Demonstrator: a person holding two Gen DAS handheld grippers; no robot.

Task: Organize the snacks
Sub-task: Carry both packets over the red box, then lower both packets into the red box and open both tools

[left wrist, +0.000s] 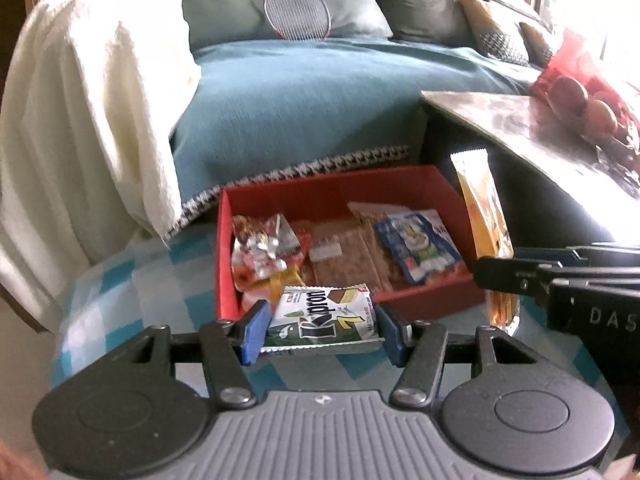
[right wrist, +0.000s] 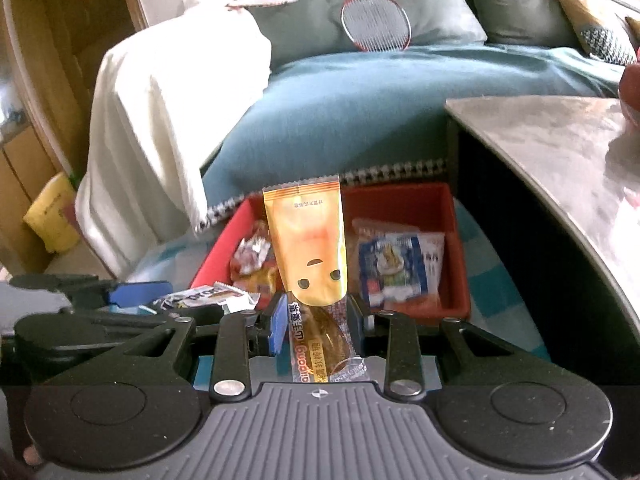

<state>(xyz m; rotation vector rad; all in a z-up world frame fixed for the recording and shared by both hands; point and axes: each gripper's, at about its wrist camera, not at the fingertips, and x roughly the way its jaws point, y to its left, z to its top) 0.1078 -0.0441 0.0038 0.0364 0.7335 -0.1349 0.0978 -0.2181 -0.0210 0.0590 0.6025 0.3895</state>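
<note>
Grippers clamp glossy wrappers: left [left wrist: 320, 326] flat wafer packet [left wrist: 322, 316]; right [right wrist: 318, 322] long orange pouch [right wrist: 310, 248].

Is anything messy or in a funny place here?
Mostly no. The snacks lie jumbled in the red box, not spilled. One odd thing: a red badminton racket leans on the sofa cushions. The left gripper holds a wafer pack, the right gripper an orange candy pouch.

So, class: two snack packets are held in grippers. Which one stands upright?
The orange candy packet in the right hand-held gripper stands upright; the green-and-white wafer packet in the left hand-held gripper lies flat.
</note>
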